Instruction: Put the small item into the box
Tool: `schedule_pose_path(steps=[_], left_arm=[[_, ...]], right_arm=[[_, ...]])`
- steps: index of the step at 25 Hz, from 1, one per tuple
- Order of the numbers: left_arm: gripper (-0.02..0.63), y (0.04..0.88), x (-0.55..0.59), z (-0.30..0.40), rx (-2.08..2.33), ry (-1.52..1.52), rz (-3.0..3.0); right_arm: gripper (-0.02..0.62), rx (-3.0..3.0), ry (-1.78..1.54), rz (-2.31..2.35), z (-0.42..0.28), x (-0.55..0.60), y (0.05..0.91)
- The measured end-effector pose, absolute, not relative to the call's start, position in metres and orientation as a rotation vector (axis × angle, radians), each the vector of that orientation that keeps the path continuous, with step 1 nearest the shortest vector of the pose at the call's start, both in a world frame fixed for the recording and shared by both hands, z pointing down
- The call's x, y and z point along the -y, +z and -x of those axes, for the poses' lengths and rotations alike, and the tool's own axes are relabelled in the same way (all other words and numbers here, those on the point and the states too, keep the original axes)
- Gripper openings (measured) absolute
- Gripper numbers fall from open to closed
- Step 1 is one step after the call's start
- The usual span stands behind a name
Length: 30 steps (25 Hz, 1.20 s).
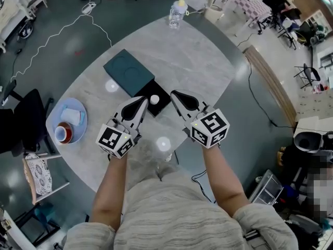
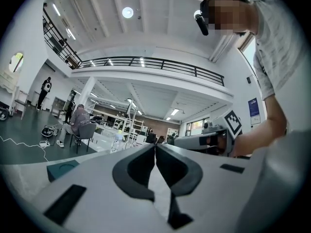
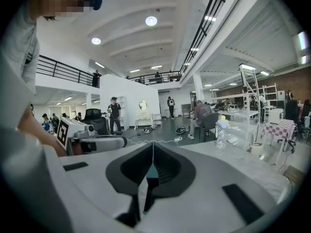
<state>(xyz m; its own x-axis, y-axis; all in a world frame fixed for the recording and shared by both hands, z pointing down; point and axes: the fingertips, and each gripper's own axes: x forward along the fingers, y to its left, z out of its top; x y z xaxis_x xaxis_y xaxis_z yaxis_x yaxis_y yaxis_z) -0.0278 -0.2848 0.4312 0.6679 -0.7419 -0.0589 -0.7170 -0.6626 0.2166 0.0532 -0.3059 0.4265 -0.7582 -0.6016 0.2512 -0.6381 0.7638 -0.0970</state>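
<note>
On the round marble table (image 1: 197, 61) a small white round item (image 1: 154, 99) sits on a black square box part (image 1: 161, 107). A dark teal square box piece (image 1: 128, 72) lies touching it at the upper left, and its corner shows in the left gripper view (image 2: 62, 169). My left gripper (image 1: 144, 99) hovers just left of the white item, jaws together with nothing between them (image 2: 155, 147). My right gripper (image 1: 174, 93) is just right of the black part, also shut and empty (image 3: 152, 144). Neither touches the item.
A clear bottle (image 1: 177, 12) stands at the table's far edge and shows in the right gripper view (image 3: 221, 130). At the left edge a blue plate (image 1: 75, 132) holds a red-and-white cup (image 1: 63, 133). Chairs stand left of the table, and cables run over the floor.
</note>
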Motion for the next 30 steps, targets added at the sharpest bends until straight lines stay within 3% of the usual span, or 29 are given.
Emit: schedule_pose_path(steps=[30], left_arm=[[0.023, 0.376, 0.267, 0.001, 1.186, -0.261, -2.785]], right_arm=[[0.018, 2.886, 0.106, -1.081, -0.084, 0.272, 0.361]])
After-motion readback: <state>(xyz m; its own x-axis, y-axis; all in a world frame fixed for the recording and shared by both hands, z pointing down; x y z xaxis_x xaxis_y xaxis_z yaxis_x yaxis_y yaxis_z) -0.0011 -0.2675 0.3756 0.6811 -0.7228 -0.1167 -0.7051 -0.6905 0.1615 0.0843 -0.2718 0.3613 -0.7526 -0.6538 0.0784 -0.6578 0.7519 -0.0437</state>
